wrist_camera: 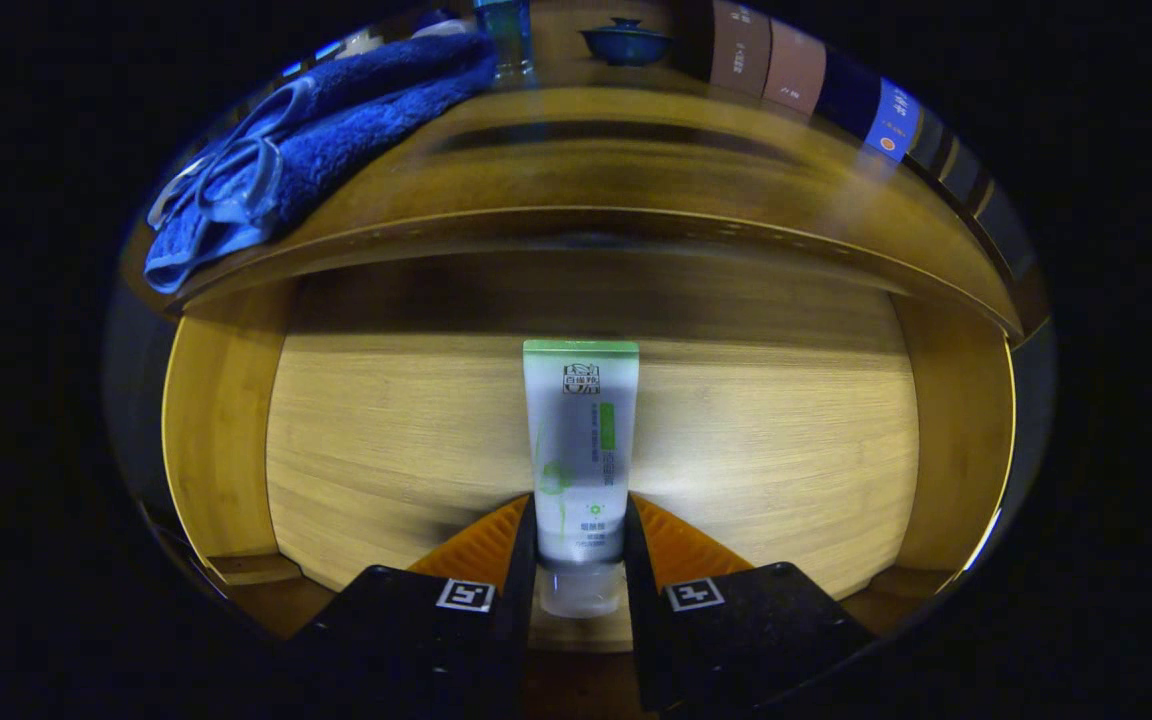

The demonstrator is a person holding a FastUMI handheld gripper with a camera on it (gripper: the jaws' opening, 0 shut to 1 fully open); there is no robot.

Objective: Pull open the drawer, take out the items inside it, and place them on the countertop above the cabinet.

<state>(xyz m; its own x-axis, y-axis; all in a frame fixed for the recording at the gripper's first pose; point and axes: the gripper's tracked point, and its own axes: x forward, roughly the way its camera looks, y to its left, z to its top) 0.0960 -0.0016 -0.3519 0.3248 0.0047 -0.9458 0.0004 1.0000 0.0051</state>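
A white tube with a green end and green print (581,440) stands out ahead of me between my two fingers. My gripper (581,540) is shut on the tube near its clear cap end, both fingers pressing its sides. Below and beyond the tube lies the open wooden drawer (386,440), its pale floor bare around the tube. Over the drawer runs the cabinet's wooden countertop (616,160). A folded blue towel (336,130) lies on the left part of the countertop, one corner hanging over the front edge.
The drawer's side walls (221,430) rise left and right. On the back of the countertop stand a dark blue lidded cup (626,42), a glass (508,40) next to the towel, and a row of upright boxes (786,70) at the right.
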